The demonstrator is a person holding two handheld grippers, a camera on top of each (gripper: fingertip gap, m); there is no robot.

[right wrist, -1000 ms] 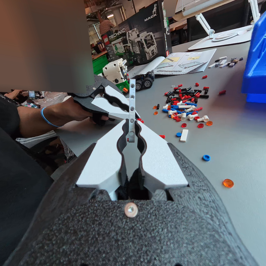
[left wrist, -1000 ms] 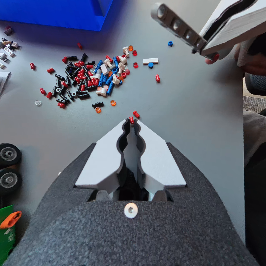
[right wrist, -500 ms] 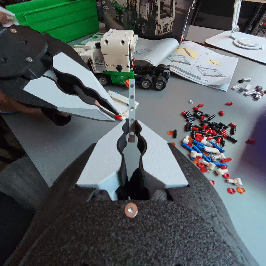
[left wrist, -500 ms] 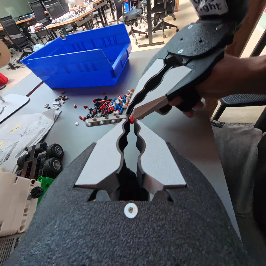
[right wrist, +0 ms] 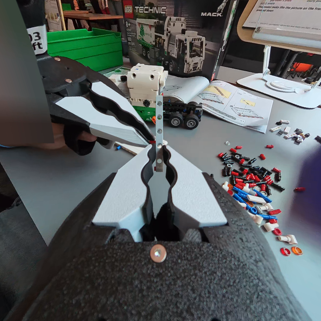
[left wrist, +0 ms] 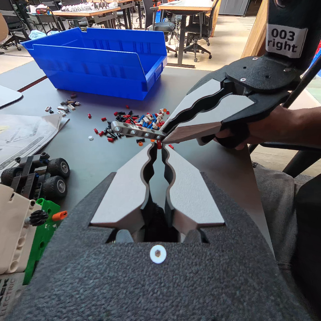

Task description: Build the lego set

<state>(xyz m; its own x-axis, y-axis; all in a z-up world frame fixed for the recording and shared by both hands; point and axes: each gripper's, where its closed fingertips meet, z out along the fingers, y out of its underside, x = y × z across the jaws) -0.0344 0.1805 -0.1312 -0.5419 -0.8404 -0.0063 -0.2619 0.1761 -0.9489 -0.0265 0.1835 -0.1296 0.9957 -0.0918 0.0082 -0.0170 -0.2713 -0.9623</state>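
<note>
My left gripper [left wrist: 158, 145] is shut on a small red pin [left wrist: 158, 144] at its fingertips. My right gripper [right wrist: 158, 150] is shut on a light grey beam with holes [right wrist: 159, 121] that stands out past its tips. In the left wrist view the right gripper [left wrist: 163, 137] comes in from the right with the beam [left wrist: 137, 131] pointing left; the red pin sits right under the beam's near end. In the right wrist view the left gripper [right wrist: 150, 141] comes in from the left, and its red pin [right wrist: 152, 142] touches the beam's side by a hole.
A pile of red, black, blue and white small parts [right wrist: 250, 180] lies on the grey table [right wrist: 191, 144]. The partly built white and green truck [right wrist: 147, 90], the open instruction booklet [right wrist: 225, 100], the set's box [right wrist: 173, 38], a green bin [right wrist: 86, 46] and a blue bin [left wrist: 102, 62] stand around.
Both grippers have risen from the table and come together. The left one brought the red pin up to the beam held by the right one; the pin now meets the beam.
</note>
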